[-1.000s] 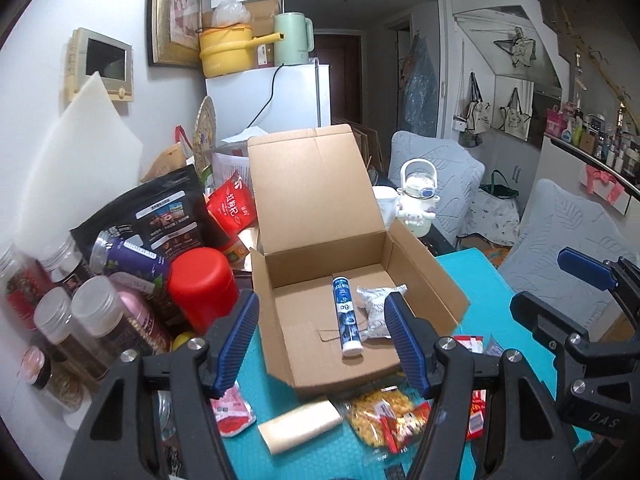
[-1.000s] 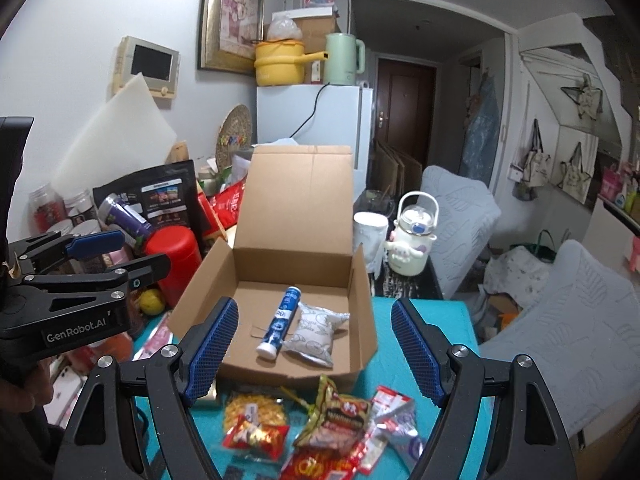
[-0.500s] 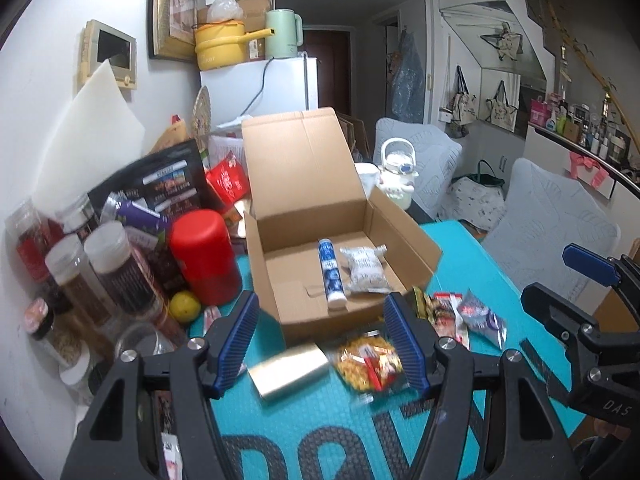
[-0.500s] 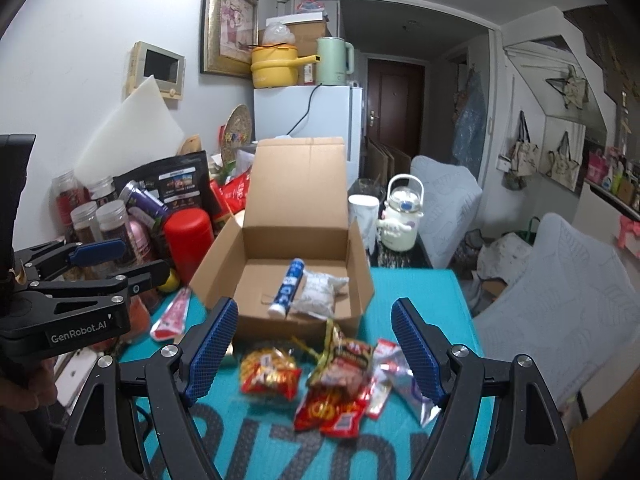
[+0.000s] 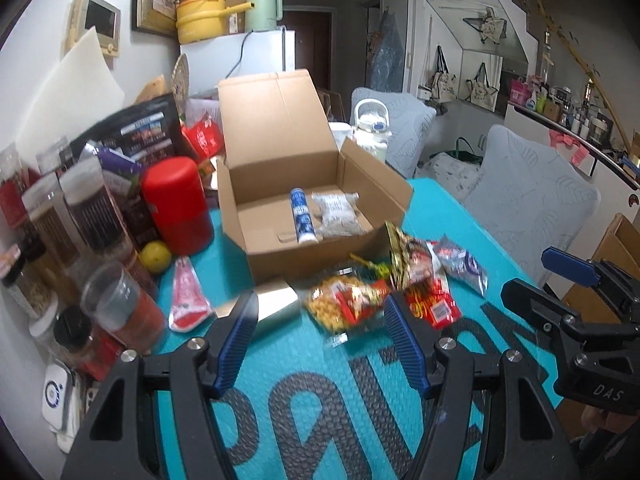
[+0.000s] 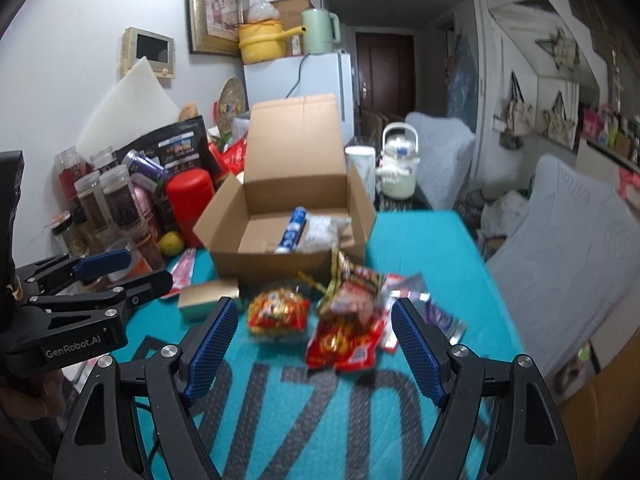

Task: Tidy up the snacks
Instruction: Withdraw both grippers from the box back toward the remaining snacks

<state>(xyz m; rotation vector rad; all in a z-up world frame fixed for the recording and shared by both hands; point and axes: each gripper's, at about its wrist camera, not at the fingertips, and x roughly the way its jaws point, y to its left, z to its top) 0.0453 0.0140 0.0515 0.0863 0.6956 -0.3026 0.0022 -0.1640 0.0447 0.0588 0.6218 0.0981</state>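
Teal bubble-textured mat with big dark letters covers the table (image 5: 448, 208); cluttered living room behind, white fridge (image 6: 298, 80) against the wall with a yellow pot (image 6: 260, 40) and green kettle (image 6: 320, 30) on top, grey-covered chairs to the right of the cardboard box (image 5: 304, 184). Box sits open, lid flap up, mid-table; inside it a blue-white tube (image 5: 302, 216) and a pale packet (image 5: 338, 210) side by side. Loose snack packets (image 5: 352, 304) lie on the mat just in front of the box, none inside either set of jaws. Red canister (image 5: 178, 200), lemon (image 5: 155, 256) and spice jars (image 5: 84, 208) crowd left of the box. Left hand-held gripper (image 5: 318, 344) about half open, empty, hovering over the mat in front of the box; right hand-held gripper (image 6: 312, 344) wider open, empty, red packets (image 6: 348, 340) beyond its tips. Only the left view shows the shelf of bottles (image 5: 572, 112) far right of the box; only the right view shows the brown door (image 6: 382, 60) clearly. Each view catches the other gripper at its edge. Both views blurred.
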